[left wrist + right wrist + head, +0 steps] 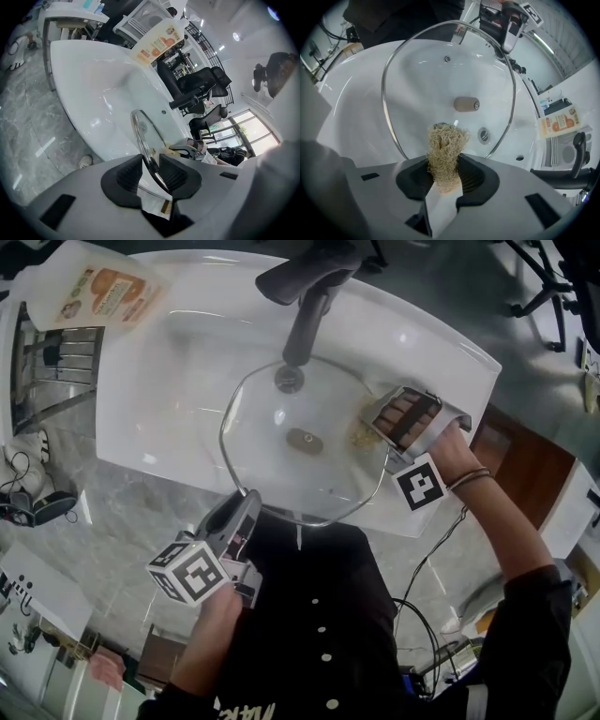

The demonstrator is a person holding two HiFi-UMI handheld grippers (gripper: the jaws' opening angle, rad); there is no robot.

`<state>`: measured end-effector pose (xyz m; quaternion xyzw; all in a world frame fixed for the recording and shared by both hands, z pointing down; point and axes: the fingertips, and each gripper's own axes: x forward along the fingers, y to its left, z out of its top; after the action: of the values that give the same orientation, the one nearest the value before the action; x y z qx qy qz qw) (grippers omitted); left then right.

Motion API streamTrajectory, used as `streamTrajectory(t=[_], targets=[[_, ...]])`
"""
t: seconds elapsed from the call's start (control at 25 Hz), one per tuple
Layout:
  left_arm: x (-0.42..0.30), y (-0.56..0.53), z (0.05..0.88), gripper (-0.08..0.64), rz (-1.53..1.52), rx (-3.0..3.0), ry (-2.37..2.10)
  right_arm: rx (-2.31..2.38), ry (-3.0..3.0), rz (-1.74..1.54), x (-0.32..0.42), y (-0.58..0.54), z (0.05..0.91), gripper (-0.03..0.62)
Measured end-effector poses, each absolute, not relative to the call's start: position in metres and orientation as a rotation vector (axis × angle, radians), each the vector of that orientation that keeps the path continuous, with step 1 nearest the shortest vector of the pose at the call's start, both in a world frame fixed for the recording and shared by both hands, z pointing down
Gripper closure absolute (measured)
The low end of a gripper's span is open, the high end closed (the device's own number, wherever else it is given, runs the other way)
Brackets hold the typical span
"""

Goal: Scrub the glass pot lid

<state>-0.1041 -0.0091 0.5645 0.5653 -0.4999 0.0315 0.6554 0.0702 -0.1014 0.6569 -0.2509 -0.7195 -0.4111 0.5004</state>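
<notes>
Head view, looking steeply down on a white sink basin with a dark faucet at its far side. The glass pot lid sits over the bowl, just below the faucet spout, with its brown knob near the middle and the drain visible through the glass.

Left gripper — I have it at the lid's near edge, closest to the dark buttoned shirt. In the left gripper view the ribbed pads are drawn in on the lid's metal rim, which runs edge-on between them; the grip is narrow and firm.

Right gripper — at the lid's right side, carried by a hand. In the right gripper view its jaws clamp a tan fibrous scrubber, whose free end stands up in front of the glass just inside the rim; I cannot tell whether it presses on the surface.

A pale bottle with an orange label lies at the basin's upper left corner, well apart from the lid.
</notes>
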Motion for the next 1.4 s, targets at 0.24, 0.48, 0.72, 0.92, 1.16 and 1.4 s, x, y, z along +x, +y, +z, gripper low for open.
streamTrajectory(t=[0.24, 0.48, 0.72, 0.92, 1.16, 1.4], targets=[[-0.102, -0.011, 0.562, 0.431, 0.093, 1.305, -1.152, -0.630, -1.716, -1.057, 0.072, -0.104, 0.658, 0.451], [-0.101, -0.010, 0.563, 0.430, 0.093, 1.307, -1.138, -0.460, -1.816, -1.106, 0.015, -0.126, 0.641, 0.449], [-0.102, -0.009, 0.564, 0.428, 0.093, 1.309, -1.145, -0.268, -2.045, -1.106, -0.085, -0.134, 0.617, 0.449], [-0.102, -0.010, 0.564, 0.428, 0.095, 1.318, -1.143, -0.228, -2.127, -1.111, -0.126, -0.119, 0.618, 0.449], [-0.100, -0.009, 0.564, 0.419, 0.129, 1.348, -1.155, -0.251, -2.127, -1.107, -0.124, -0.114, 0.623, 0.449], [-0.103, -0.007, 0.566, 0.417, 0.131, 1.340, -1.146, -0.333, -2.089, -1.100, -0.101, -0.103, 0.631, 0.451]])
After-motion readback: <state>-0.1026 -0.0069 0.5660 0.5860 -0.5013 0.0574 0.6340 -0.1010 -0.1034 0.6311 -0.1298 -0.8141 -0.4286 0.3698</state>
